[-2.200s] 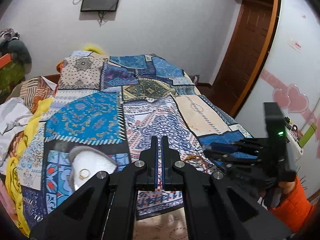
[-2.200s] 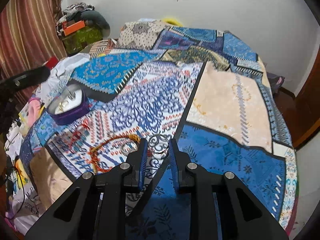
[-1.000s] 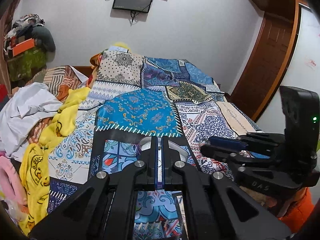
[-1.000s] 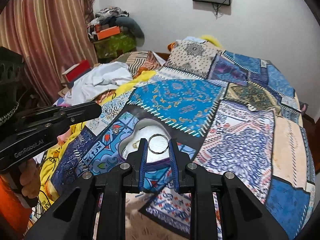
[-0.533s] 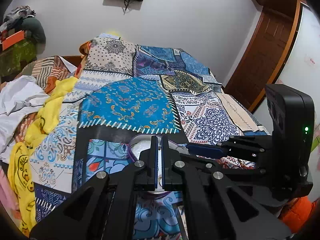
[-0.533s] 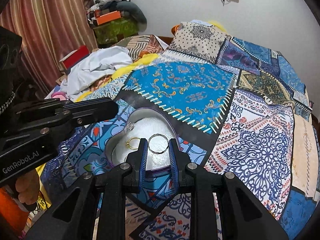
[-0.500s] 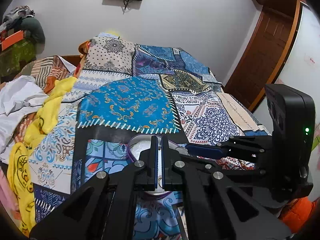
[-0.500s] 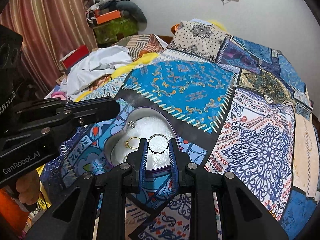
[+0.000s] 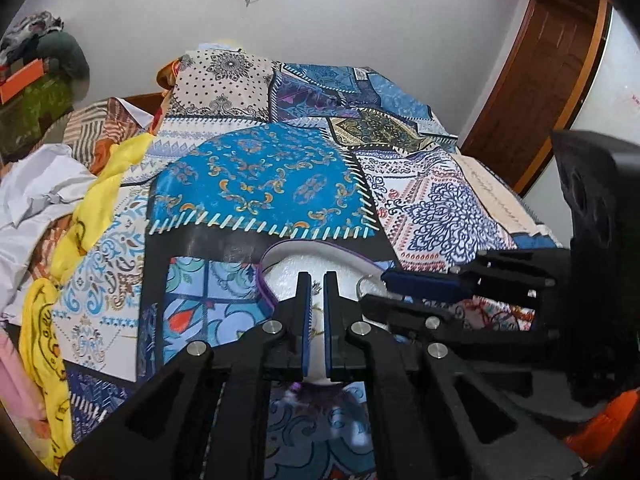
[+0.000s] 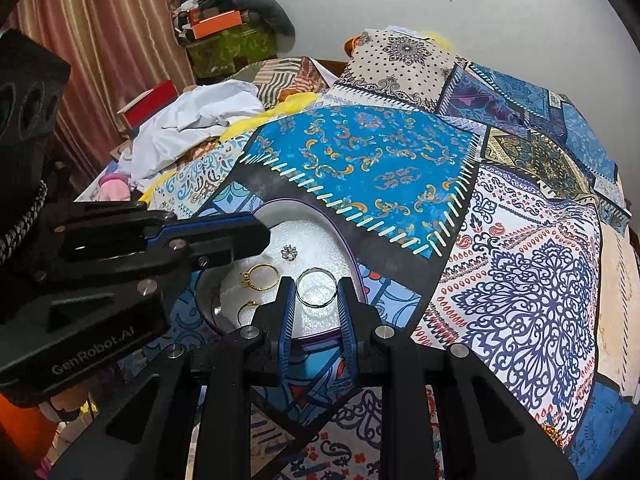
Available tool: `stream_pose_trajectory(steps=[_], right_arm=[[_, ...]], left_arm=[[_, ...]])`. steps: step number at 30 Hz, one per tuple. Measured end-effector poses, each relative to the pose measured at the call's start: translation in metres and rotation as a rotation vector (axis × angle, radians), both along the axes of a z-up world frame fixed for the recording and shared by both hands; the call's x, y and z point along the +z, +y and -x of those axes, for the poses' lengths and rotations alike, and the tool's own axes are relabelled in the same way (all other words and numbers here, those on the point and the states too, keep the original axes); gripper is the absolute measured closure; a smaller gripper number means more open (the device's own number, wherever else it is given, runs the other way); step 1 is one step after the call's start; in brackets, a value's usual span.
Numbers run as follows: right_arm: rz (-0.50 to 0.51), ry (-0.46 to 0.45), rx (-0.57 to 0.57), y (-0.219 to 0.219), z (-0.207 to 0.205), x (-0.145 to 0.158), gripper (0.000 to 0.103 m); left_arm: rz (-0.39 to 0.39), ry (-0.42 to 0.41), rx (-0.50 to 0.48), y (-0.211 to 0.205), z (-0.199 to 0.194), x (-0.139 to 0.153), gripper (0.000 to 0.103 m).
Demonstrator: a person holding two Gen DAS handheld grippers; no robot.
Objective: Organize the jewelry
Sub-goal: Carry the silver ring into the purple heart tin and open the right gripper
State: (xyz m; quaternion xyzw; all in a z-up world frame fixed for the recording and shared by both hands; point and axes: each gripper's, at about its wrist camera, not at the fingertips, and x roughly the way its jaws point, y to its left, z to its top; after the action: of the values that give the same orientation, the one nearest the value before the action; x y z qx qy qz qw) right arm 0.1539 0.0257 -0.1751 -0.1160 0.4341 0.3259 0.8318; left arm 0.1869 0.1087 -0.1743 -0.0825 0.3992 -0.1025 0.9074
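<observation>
A purple-rimmed jewelry box with white foam lining lies open on the patchwork bedspread; it also shows in the left wrist view. Inside lie a gold ring, a smaller gold ring and a small silver stud. My right gripper is shut on a silver ring and holds it just over the foam. My left gripper is shut and empty, hovering over the box's left side. The right gripper shows in the left wrist view.
The patchwork bedspread covers the bed. White and yellow clothes are piled at the left edge. A red box and a green bin stand by the curtain. A wooden door is at right.
My right gripper has carried the silver ring from the right side of the bed to over the open box and lowered it toward the foam. My left gripper has closed in on the box.
</observation>
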Motion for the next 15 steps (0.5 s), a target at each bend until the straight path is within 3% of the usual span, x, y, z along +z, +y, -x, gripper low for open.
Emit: stream_pose_trajectory(steps=[5,15], right_arm=[[0.001,0.005,0.000,0.000,-0.002,-0.001,0.084],[0.025,0.002,0.021,0.007,-0.002,-0.003,0.084]], left_arm=[[-0.023,-0.011,0.027,0.005,0.008,0.004,0.078],[-0.081,-0.018,0.080,0.013,0.020,0.007,0.070]])
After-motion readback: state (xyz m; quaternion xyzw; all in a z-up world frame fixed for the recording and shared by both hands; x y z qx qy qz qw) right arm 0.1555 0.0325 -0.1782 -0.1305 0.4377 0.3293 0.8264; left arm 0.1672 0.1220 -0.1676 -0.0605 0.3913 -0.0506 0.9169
